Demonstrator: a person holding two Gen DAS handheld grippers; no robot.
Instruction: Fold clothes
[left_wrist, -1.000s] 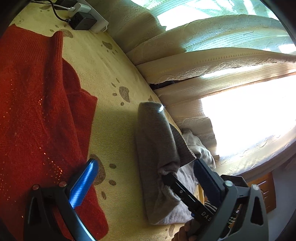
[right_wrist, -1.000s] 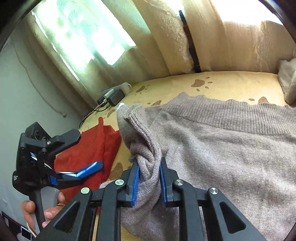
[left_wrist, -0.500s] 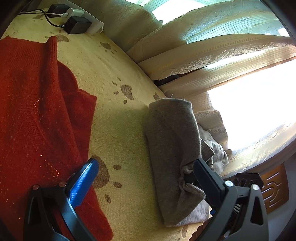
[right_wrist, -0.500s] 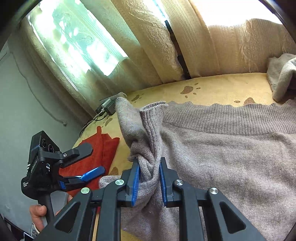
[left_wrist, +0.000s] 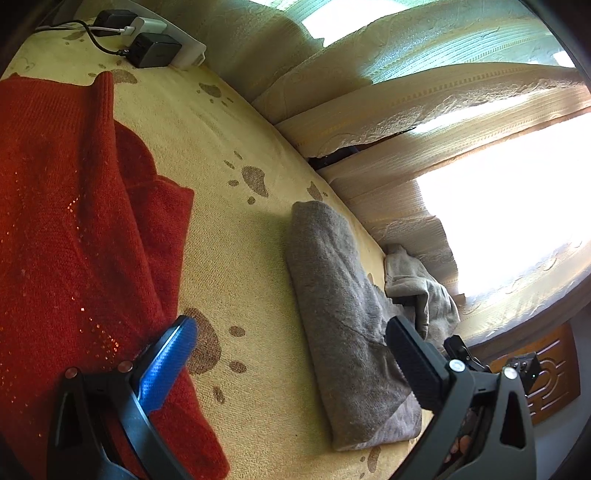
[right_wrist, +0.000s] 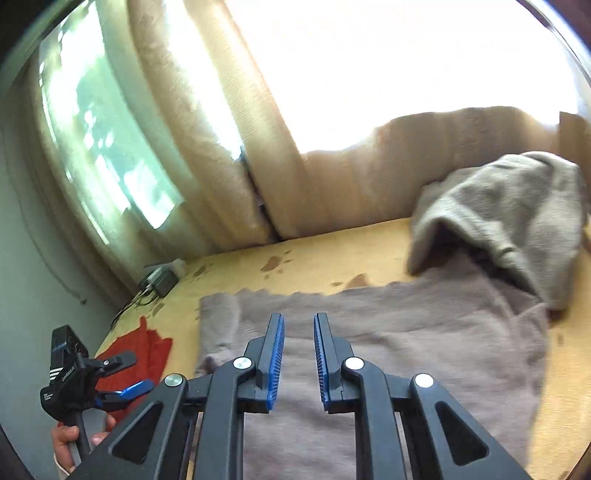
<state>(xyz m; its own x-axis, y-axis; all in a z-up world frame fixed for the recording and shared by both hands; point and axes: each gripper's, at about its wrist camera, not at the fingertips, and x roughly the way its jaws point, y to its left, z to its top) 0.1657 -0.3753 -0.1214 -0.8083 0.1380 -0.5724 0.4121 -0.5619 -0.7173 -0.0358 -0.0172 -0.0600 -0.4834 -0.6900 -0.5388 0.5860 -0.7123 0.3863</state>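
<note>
A grey knit sweater (right_wrist: 406, 332) lies folded flat on the yellow bedcover (left_wrist: 229, 221), and its far end is bunched into a hump (right_wrist: 517, 206). In the left wrist view the same grey sweater (left_wrist: 332, 295) runs as a long folded strip. My right gripper (right_wrist: 299, 319) hovers over its near edge. Its jaws are closing across a narrow gap with nothing between them. A red sweater (left_wrist: 66, 221) is spread out at the left. Over the red sweater's edge my left gripper (left_wrist: 291, 325) is wide open and empty. The right wrist view shows this left gripper (right_wrist: 142, 370) too.
A power strip with chargers and cables (left_wrist: 159, 44) sits at the bed's far corner. Cream curtains (left_wrist: 406, 103) hang along the far edge of the bed before a bright window. A wooden panel (left_wrist: 554, 369) stands past the bed at the right. A hand (right_wrist: 66, 439) holds the left gripper's handle.
My right gripper let go of the bunched grey sweater edge it was pinching and swung right and up. The grey fold now lies flat. The left gripper barely moved.
</note>
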